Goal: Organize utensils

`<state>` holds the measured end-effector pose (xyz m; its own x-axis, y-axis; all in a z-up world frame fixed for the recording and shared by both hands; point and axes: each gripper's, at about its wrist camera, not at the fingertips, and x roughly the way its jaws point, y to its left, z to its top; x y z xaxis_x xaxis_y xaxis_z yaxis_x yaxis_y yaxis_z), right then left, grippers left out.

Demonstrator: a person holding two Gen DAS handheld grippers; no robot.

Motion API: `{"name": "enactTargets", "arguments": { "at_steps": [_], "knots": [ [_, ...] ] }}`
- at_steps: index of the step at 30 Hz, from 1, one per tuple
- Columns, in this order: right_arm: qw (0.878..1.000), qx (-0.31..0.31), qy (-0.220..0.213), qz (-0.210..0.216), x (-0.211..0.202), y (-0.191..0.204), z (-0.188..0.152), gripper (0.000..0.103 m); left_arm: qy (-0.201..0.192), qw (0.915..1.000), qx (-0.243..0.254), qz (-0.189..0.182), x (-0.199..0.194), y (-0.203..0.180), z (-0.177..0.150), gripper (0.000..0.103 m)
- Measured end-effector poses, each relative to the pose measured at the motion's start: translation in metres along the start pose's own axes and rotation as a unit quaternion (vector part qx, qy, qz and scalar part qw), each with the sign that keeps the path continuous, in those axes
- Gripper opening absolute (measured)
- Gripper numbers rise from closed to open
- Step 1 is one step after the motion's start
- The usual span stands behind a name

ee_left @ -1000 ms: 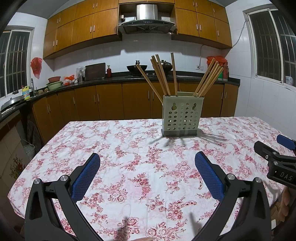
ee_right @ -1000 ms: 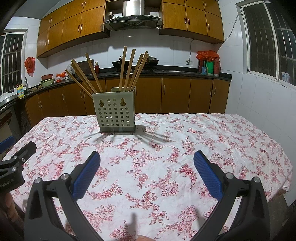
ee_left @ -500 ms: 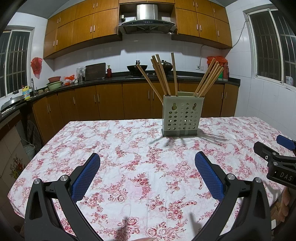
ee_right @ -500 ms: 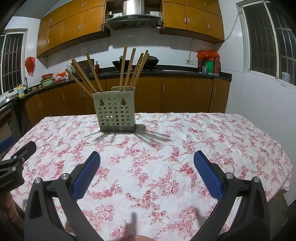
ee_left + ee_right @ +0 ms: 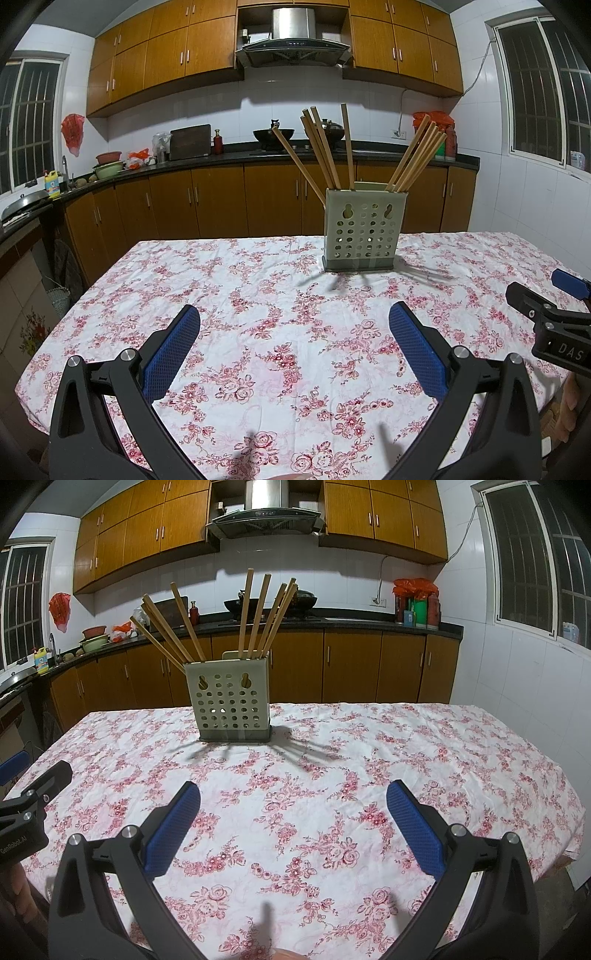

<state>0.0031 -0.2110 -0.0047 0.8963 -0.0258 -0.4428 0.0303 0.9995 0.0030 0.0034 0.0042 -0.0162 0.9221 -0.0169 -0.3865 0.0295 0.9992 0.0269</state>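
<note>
A pale green perforated utensil holder (image 5: 364, 229) stands on the far half of the table; it also shows in the right wrist view (image 5: 229, 704). Several wooden chopsticks (image 5: 327, 147) (image 5: 258, 616) stand in it, fanned to the left and right. My left gripper (image 5: 293, 325) is open and empty, low over the near table edge. My right gripper (image 5: 293, 803) is open and empty beside it, also well short of the holder. Each gripper shows at the edge of the other's view.
The table carries a white cloth with red flowers (image 5: 258, 295) (image 5: 369, 775). Wooden kitchen cabinets and a dark counter (image 5: 207, 162) with pots and bottles run behind it. A tiled wall with a window (image 5: 524, 572) is on the right.
Both views have shifted very slightly. The holder, chopsticks and both open grippers stay as they were.
</note>
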Motion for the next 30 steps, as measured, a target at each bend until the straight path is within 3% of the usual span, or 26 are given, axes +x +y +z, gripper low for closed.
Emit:
{"name": "enactTargets", "arguments": {
  "at_steps": [30],
  "knots": [
    [1.000,0.002,0.005,0.001,0.0015,0.0001,-0.0007,0.099,0.007,1.0000,-0.004,0.003,0.0008,0.0008,-0.0028,0.101]
  ]
}}
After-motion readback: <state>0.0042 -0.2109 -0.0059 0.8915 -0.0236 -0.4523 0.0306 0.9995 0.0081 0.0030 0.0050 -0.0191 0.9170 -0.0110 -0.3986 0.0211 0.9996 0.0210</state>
